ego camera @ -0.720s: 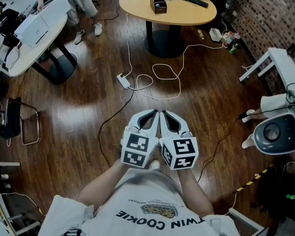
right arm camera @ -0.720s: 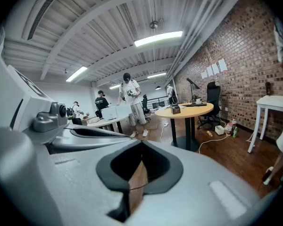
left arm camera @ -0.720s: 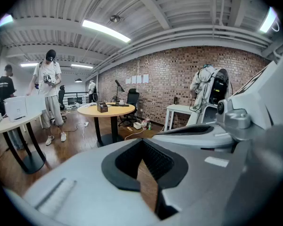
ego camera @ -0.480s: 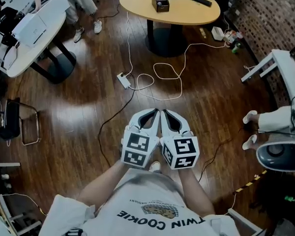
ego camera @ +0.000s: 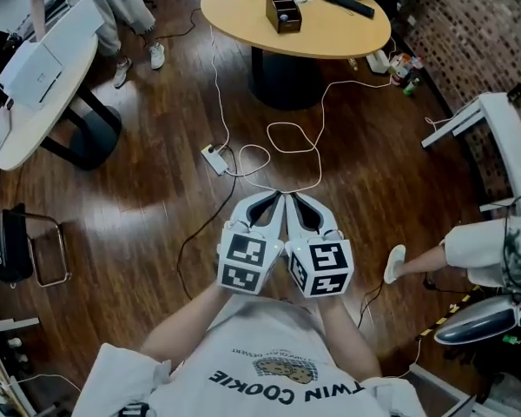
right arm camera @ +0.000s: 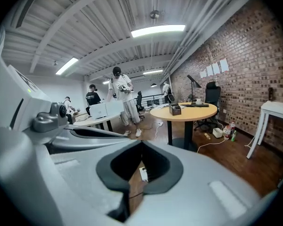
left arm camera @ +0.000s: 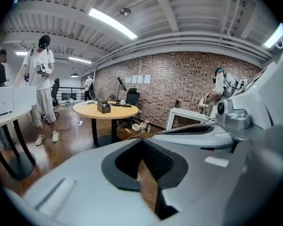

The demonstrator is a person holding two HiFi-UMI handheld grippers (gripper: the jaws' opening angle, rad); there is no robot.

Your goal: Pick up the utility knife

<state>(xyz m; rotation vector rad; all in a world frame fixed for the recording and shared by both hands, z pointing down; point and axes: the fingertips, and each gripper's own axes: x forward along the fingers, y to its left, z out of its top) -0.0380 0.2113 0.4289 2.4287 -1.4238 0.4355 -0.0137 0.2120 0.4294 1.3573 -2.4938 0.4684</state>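
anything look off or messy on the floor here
Yes: a white power strip and looping white cable sprawl loose across the wooden floor near the round table, a likely trip hazard. Nothing looks spilled.

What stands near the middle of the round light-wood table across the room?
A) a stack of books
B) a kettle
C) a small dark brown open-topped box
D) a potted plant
C: in the head view, the small dark brown open-topped box sits on the round light-wood table.
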